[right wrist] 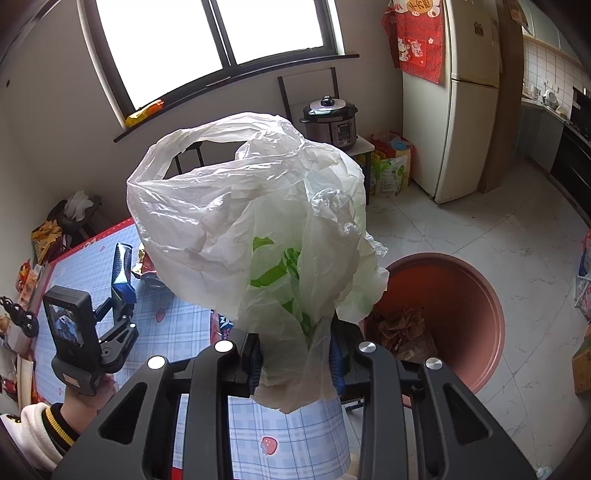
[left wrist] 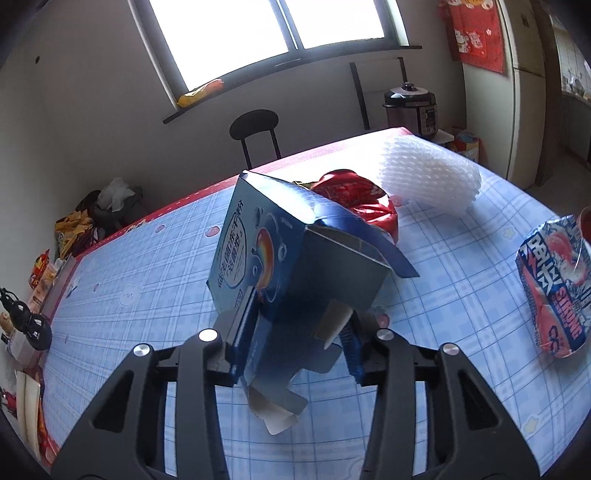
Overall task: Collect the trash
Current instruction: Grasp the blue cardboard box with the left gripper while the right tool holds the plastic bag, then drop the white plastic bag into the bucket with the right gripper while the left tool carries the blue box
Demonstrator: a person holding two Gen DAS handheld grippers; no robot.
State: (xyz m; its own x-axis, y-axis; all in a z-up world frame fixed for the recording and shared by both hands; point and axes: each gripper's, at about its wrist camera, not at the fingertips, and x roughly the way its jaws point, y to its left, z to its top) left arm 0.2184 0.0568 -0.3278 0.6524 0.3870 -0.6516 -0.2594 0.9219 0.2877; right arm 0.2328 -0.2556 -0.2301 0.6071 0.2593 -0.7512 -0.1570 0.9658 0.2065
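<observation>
left gripper [left wrist: 295, 332] clamps box [left wrist: 295, 258] | right gripper [right wrist: 295, 354] pinches bag [right wrist: 255, 221] | carry both over bin [right wrist: 443, 280], release low, bag first

The left wrist camera sits just behind its own hand-held gripper [left wrist: 295, 339] and looks forward and slightly down across the bench [left wrist: 147, 280] toward the window [left wrist: 266, 33], very near the blue box [left wrist: 291, 258] that fills the middle of its view. The right wrist camera looks from above the bench's near edge, facing the same window [right wrist: 207, 40] but turned more to the right, taking in the floor and the red bin [right wrist: 450, 317]. Both views share the window, the pressure cooker [left wrist: 410, 109], the refrigerator [left wrist: 517, 92] and the bench. The right view also catches the left hand-held gripper [right wrist: 123, 295] from the side.
</observation>
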